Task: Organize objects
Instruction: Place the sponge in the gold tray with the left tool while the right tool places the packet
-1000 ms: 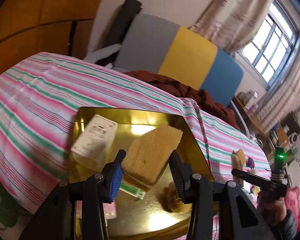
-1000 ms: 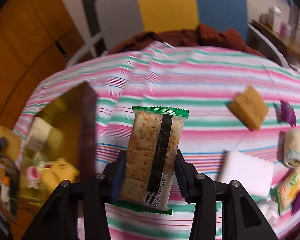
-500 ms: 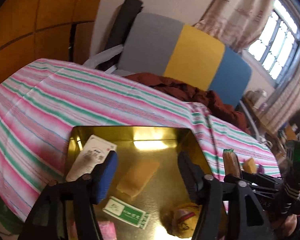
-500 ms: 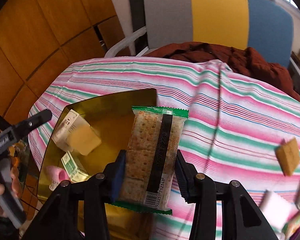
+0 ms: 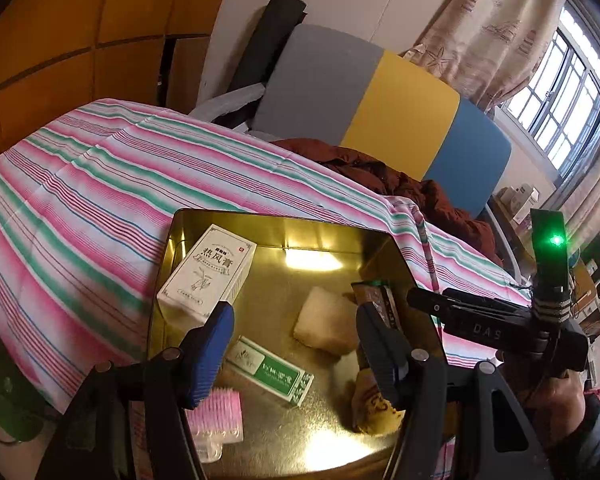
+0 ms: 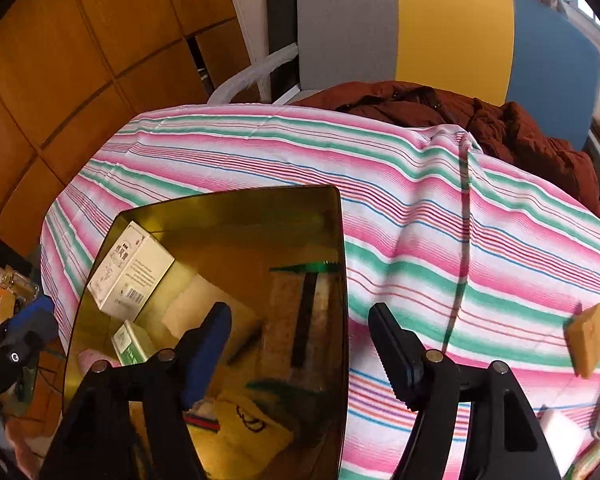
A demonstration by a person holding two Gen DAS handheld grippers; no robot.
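A gold tray [image 5: 260, 216] [image 6: 228, 196] lies on the striped tablecloth. It holds a white box [image 5: 208, 276] [image 6: 130, 276], a pale sponge [image 5: 328, 320] [image 6: 196, 304], a green-and-white box [image 5: 270, 372] [image 6: 130, 342], a pink brush [image 5: 218, 412] and a yellow pouch [image 5: 374, 404] [image 6: 248, 424]. My left gripper [image 5: 295, 312] hangs open over the tray, holding nothing. My right gripper [image 6: 300, 312] is open above the tray's right side. The cracker pack [image 6: 300, 320] [image 5: 374, 294] is blurred below it, free of the fingers, inside the tray by its right wall.
An orange sponge [image 6: 586, 338], a white block [image 6: 560, 432] and other small items lie on the cloth at the right. A grey, yellow and blue chair [image 6: 400, 20] with a brown jacket [image 6: 500, 124] stands behind the table. A hand [image 5: 560, 396] holds the right gripper.
My left gripper opened and dropped the sponge into the tray. My right gripper swung left over the tray and opened, letting go of the cracker pack.
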